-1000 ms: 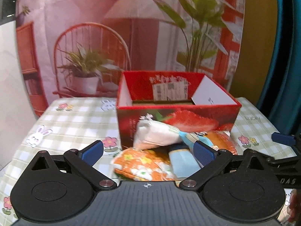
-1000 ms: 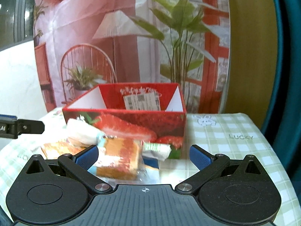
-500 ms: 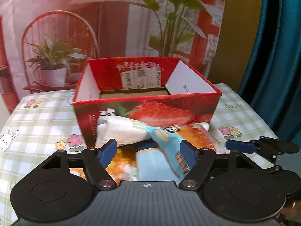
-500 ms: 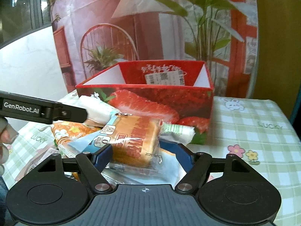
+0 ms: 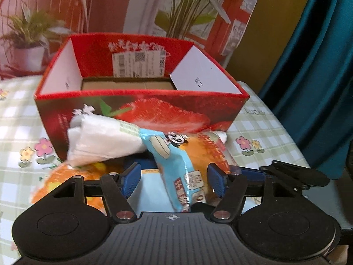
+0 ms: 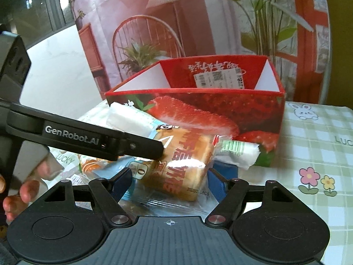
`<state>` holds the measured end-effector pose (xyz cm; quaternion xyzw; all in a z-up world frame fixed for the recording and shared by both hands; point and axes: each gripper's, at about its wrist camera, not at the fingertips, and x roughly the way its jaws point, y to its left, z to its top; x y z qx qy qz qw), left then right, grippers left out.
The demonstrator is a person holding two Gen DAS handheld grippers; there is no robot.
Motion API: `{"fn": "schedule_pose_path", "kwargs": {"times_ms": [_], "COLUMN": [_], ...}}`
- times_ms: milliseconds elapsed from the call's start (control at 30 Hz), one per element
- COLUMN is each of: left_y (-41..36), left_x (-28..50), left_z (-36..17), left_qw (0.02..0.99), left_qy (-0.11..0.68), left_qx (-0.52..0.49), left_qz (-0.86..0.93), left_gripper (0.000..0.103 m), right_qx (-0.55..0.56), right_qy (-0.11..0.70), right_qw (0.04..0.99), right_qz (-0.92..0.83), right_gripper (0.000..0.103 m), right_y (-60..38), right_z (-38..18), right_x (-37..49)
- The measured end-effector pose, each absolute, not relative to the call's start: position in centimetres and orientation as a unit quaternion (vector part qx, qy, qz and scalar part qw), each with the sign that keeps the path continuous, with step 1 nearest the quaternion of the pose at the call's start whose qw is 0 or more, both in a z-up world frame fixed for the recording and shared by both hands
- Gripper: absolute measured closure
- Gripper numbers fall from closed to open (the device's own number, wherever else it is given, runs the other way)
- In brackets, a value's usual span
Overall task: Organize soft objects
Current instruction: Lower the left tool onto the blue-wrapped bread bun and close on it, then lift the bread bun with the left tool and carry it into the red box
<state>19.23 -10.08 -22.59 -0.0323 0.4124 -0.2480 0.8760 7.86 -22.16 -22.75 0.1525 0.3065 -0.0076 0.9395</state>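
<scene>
Left wrist view: the left gripper [image 5: 174,181] is closing around a blue packet [image 5: 176,165], pads not yet touching, before the empty red box [image 5: 141,114].

Right wrist view: the right gripper [image 6: 169,183] straddles a bread packet [image 6: 183,165]; whether it is gripped cannot be told. A firm grasp and a lift into the box are probably needed next.

Open box [image 5: 141,101] (snack pile [image 5: 176,165] before it)

Both wrist views close, angled down from opposite sides, sharing the red box [image 5: 141,114] [image 6: 220,103] and packets before it
</scene>
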Motion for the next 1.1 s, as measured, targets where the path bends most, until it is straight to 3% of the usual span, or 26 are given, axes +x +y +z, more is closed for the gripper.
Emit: {"fn": "schedule_pose_path", "kwargs": {"times_ms": [100,233,467,800,1100], "left_y": [-10.3,-10.7,-11.0,-9.9,-9.4], "left_x": [19.7,19.9,20.1,19.2,19.0], "left_z": [-22.9,-23.1,-22.7,-20.7,-19.0], "left_qw": [0.869,0.858,0.854,0.863,0.868], "left_qy": [0.419,0.425,0.426,0.396,0.375], "left_qx": [-0.040,-0.048,-0.040,-0.044,-0.058], "left_qz": [-0.260,-0.285,-0.297,-0.311,-0.321], "left_gripper": [0.037,0.049,0.049,0.049,0.049], "right_qx": [0.158,0.160,0.165,0.152,0.126], "right_qy": [0.311,0.318,0.328,0.315,0.303], "right_qw": [0.937,0.934,0.930,0.937,0.945], "right_qz": [-0.008,-0.009,-0.005,0.000,-0.001], "right_gripper": [0.031,0.030,0.033,0.049,0.050], "right_y": [-22.2,-22.3,-22.6,-22.4,-22.2], "right_z": [-22.8,-22.9,-22.5,-20.5,-18.5], "right_x": [8.3,8.8,9.2,8.1,7.9]}}
